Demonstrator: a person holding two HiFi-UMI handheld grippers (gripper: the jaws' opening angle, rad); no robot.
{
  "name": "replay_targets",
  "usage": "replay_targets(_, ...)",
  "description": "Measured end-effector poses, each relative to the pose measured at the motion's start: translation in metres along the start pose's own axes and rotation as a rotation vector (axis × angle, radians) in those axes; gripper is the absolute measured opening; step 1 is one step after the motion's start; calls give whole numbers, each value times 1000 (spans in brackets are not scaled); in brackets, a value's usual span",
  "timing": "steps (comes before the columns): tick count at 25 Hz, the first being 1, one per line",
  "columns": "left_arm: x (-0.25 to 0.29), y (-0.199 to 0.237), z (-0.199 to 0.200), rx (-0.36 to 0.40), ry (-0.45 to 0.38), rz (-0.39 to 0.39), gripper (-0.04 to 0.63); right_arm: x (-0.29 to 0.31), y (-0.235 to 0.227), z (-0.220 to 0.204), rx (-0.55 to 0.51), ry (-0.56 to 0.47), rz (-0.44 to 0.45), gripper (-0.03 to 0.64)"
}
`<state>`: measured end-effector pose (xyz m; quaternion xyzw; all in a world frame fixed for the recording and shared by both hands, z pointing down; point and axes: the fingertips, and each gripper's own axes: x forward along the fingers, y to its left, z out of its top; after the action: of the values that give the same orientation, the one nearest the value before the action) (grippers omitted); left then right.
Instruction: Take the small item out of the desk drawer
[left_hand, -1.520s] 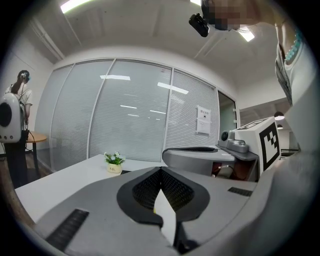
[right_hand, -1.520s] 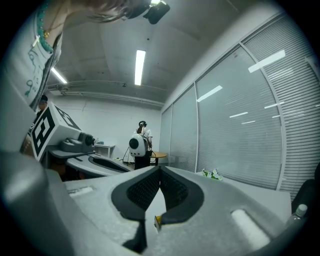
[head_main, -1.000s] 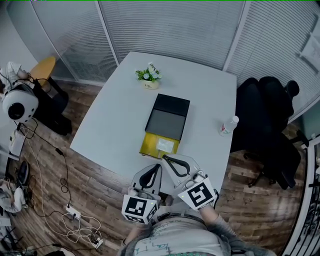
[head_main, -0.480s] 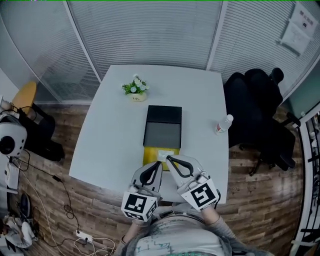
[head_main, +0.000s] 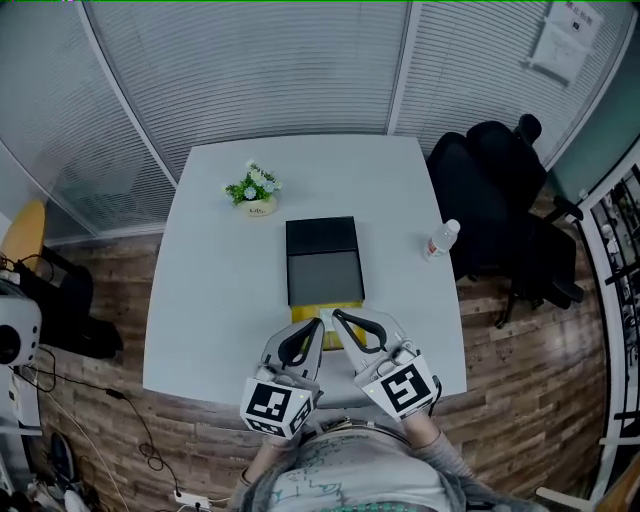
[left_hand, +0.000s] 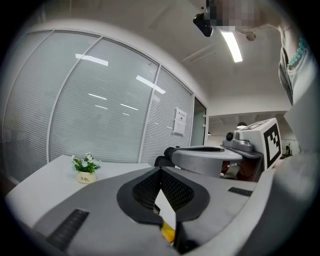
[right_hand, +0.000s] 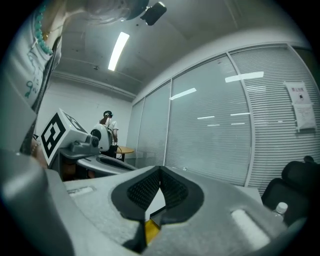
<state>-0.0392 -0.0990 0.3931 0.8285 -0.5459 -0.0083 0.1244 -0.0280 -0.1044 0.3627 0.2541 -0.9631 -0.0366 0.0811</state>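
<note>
Shut and empty, left gripper (head_main: 317, 326) and right gripper (head_main: 337, 317) hover at the matte black box's (head_main: 322, 255) yellow pull-out drawer (head_main: 346, 307); its hidden small item, likely light, suits an edge pinch.

The only word I can half make out is on the little flower pot (left_hand: 86, 177), which seems to say "Life". The paper notice (left_hand: 180, 121) on the glass wall carries print, but it is too small for me to read.
</note>
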Motion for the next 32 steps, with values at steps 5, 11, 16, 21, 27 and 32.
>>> replay_targets(5, -1, 11, -4, 14, 28, -30, -3, 9, 3, -4, 3, 12, -44, 0)
replay_targets(11, -5, 24, -4, 28, 37, -79, -3, 17, 6, -5, 10, 18, -92, 0)
replay_targets(16, -12, 34, -6, 48, 43, -120, -3, 21, 11, -10, 8, 33, -143, 0)
replay_targets(21, -21, 42, -8, 54, 47, -159, -3, 22, 22, -15, 10, 59, -180, 0)
replay_targets(27, -25, 43, -9, 48, 49, -196, -3, 19, 26, -14, 10, 73, -229, 0)
replay_targets(32, -22, 44, -7, 56, 49, -218, -3, 14, 24, -15, 4, 75, -248, 0)
